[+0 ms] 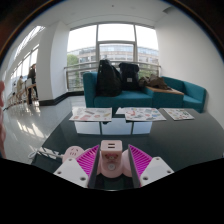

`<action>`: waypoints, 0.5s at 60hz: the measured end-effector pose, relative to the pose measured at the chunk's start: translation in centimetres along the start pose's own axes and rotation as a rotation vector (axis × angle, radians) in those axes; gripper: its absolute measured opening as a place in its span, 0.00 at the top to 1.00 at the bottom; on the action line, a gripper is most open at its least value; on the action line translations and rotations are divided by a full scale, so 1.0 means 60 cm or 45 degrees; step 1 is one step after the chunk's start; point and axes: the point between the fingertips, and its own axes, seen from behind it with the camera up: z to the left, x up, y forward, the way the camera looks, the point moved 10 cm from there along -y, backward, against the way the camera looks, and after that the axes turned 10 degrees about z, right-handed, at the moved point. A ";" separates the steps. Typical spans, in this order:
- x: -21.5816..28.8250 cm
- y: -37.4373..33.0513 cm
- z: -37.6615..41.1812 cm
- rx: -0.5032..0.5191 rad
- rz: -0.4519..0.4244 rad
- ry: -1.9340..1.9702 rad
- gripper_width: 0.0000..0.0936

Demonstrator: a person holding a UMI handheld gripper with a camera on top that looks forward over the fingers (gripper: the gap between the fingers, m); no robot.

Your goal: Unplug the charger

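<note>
We see the claw (110, 160) at the bottom of the gripper view with its two purple-pink pads (88, 158) angled inward toward each other, and between them sits a pale, whitish-pink block that we take to be the charger (110, 152). Both pads appear to press against its sides, so the claw is closed down narrow around it and has hold of it; its lower part fills the gap between the fingers, and we cannot tell what it is plugged into, if anything. Just ahead of the fingers lies a glossy dark counter (60, 135), and farther on it rest several flat printed sheets (138, 113) spread side by side. Beyond the counter stands a teal sofa (190, 95) carrying dark bags (110, 78) on its seat. Behind the sofa, tall windows (115, 45) show bright daylight and a building outside. Off to the left, a person (33, 82) stands near more windows.
</note>
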 end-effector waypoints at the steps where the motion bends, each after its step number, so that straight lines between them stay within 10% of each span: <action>1: 0.005 0.016 0.002 0.006 -0.009 -0.010 0.46; 7: 0.012 0.027 0.002 -0.005 -0.020 -0.032 0.69; 25: 0.020 0.018 0.005 0.013 0.012 0.058 0.83; 30: 0.192 -0.089 -0.032 -0.030 -0.390 0.064 0.84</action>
